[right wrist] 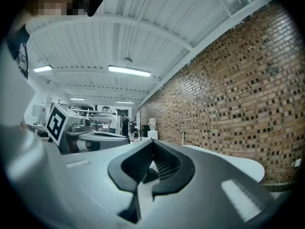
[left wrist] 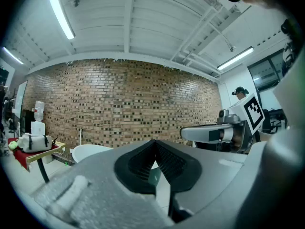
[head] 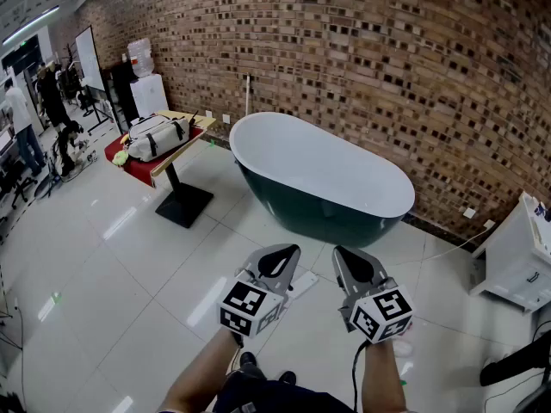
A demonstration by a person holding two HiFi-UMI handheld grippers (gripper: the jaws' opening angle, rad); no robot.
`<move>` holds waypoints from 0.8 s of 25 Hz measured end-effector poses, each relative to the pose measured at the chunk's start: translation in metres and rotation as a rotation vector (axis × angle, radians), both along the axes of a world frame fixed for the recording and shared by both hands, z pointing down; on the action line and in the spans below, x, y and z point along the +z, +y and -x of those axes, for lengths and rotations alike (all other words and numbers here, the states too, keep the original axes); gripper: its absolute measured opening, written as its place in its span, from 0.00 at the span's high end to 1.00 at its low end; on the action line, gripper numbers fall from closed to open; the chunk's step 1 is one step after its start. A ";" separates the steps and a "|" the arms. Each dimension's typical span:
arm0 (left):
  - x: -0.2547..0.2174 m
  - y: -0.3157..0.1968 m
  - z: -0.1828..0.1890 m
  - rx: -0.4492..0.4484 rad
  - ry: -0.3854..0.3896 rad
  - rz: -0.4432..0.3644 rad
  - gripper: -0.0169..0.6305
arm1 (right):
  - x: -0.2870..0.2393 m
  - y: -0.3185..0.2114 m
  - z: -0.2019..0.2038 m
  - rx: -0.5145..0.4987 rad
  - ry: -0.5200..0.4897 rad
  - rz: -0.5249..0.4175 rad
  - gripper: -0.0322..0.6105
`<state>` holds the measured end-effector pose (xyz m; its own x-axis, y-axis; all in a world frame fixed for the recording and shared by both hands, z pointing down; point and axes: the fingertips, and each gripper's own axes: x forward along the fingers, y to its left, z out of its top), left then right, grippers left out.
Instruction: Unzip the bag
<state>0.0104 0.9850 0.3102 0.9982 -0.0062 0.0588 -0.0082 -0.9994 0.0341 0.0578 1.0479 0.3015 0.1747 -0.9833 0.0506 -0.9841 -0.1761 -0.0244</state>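
Note:
A white bag with black straps lies on a small wooden table at the far left of the head view, well away from both grippers. The same bag shows small at the left edge of the left gripper view. My left gripper and right gripper are held level side by side over the floor, near me, in front of the bathtub. Both are shut with nothing between the jaws. In the left gripper view the left gripper has its pads together; in the right gripper view the right gripper does too.
A white bathtub with a dark green outside stands against the brick wall. A water dispenser and a whiteboard stand beyond the table. People are at the far left. A white cabinet is at right.

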 end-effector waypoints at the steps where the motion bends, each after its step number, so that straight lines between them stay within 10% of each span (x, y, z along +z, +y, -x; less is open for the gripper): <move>1: 0.002 -0.006 0.002 -0.014 0.000 0.001 0.97 | 0.002 -0.004 0.001 -0.009 0.002 -0.002 0.94; 20: 0.017 -0.250 0.057 -0.307 0.062 0.054 0.97 | 0.011 -0.247 0.029 -0.229 0.073 0.020 0.94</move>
